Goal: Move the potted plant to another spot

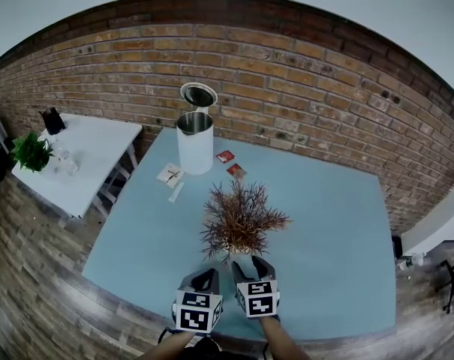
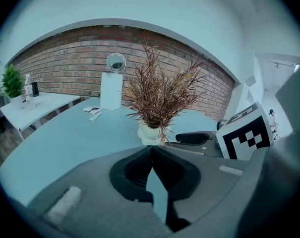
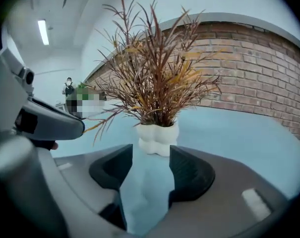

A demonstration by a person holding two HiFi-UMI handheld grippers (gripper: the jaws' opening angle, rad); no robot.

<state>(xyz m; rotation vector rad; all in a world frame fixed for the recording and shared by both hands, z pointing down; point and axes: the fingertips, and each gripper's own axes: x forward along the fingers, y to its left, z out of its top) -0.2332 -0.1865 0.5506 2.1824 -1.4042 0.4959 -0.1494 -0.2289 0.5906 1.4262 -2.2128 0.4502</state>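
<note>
The potted plant point(image 1: 240, 217) has reddish-brown spiky leaves and a lumpy white pot point(image 3: 157, 138). It stands on the light blue table point(image 1: 339, 223), a little in from the near edge. Both grippers hover side by side just in front of it. My right gripper point(image 3: 150, 155) points at the pot with its jaws apart; the pot stands beyond the tips, not between them. My left gripper point(image 2: 150, 150) sits to the left of the pot with its jaw tips touching and nothing in them. In the head view, the left gripper point(image 1: 208, 274) and right gripper point(image 1: 254, 264) partly hide the pot.
A white cylindrical bin point(image 1: 195, 141) with its lid up stands at the table's far side. Near it lie two red packets point(image 1: 225, 156) and white papers point(image 1: 170, 175). A white side table point(image 1: 84, 163) with a green plant point(image 1: 31, 151) stands at the left, and a brick wall point(image 1: 287, 73) runs behind.
</note>
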